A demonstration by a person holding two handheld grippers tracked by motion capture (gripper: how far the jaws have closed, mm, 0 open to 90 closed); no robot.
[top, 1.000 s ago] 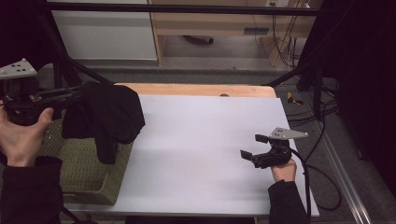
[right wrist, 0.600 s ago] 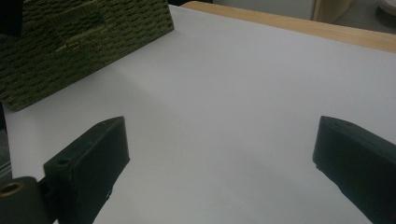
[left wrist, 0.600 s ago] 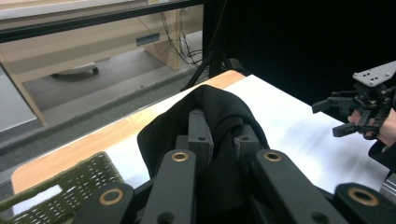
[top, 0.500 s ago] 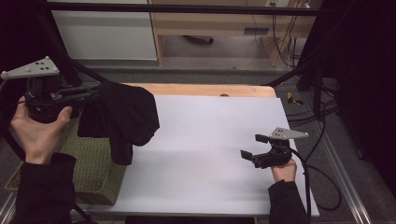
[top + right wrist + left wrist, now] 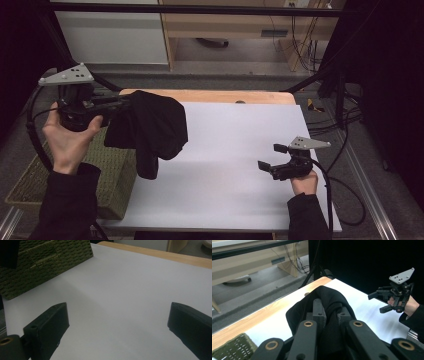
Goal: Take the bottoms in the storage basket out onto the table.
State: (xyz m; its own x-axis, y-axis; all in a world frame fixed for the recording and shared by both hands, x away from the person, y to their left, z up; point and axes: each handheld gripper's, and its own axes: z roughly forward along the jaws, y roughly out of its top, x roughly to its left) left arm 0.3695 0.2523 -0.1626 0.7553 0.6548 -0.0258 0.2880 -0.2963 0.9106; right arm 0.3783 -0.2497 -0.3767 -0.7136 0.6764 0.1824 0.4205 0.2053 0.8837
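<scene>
Hanging lengthwise from the clamped left gripper [image 5: 117,105], the black cloth [image 5: 152,127] is held well left of the wide-open right gripper [image 5: 272,157].

My left gripper [image 5: 329,315] has its jaws clamped on the black cloth [image 5: 329,296], bunched above the white bench [image 5: 274,325]. Beyond the cloth my right gripper [image 5: 380,302] hovers, jaws apart.

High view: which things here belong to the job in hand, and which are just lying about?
In the job:
- black cloth, clamped in the left gripper
- woven basket, under the hanging cloth
- white table top
- right gripper, open, empty

Lying about:
- cables on the floor behind
</scene>
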